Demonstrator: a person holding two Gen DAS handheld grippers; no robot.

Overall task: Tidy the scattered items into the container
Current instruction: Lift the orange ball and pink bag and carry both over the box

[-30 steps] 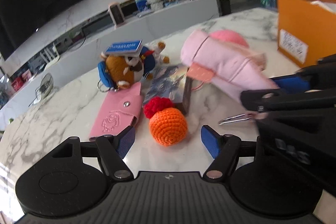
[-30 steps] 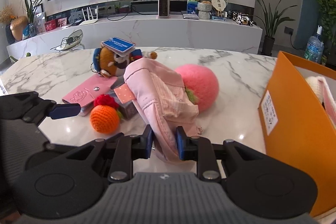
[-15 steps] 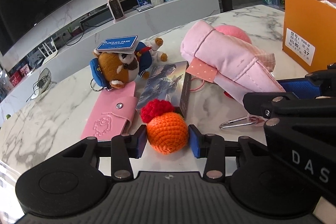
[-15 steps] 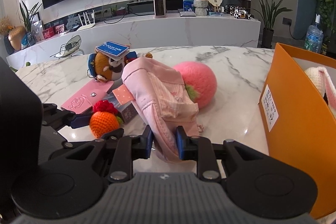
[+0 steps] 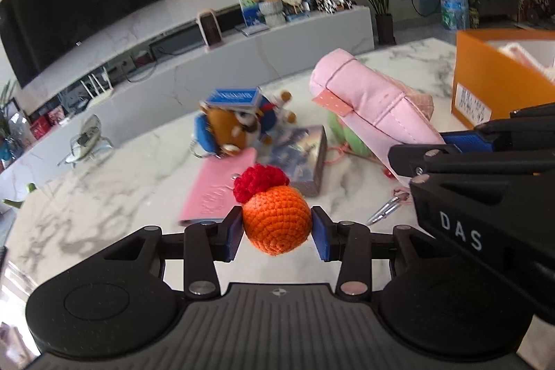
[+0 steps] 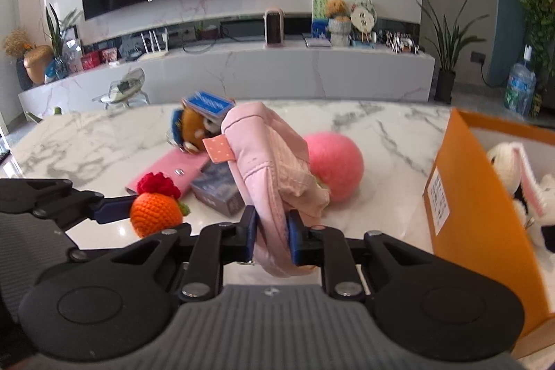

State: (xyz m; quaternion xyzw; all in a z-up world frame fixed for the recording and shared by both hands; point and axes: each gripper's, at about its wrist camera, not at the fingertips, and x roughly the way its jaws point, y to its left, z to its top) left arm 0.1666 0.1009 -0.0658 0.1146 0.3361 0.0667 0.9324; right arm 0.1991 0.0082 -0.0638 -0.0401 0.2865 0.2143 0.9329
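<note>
I'm squeezing the crocheted orange ball (image 5: 276,221) between my left gripper (image 5: 276,233) fingers, both blue pads pressing its sides, its red tuft poking up just ahead of the tips. My right gripper (image 6: 272,236) fingers are pinching almost fully together on the lower edge of the pink fabric pouch (image 6: 265,162), which is hanging up and away from the tips. Beyond the left fingers a pink card wallet (image 5: 216,191) and a plush bear keychain (image 5: 230,130) are lying on the marble counter (image 5: 104,189). The orange box (image 6: 482,217) is sitting right of the right fingers.
</note>
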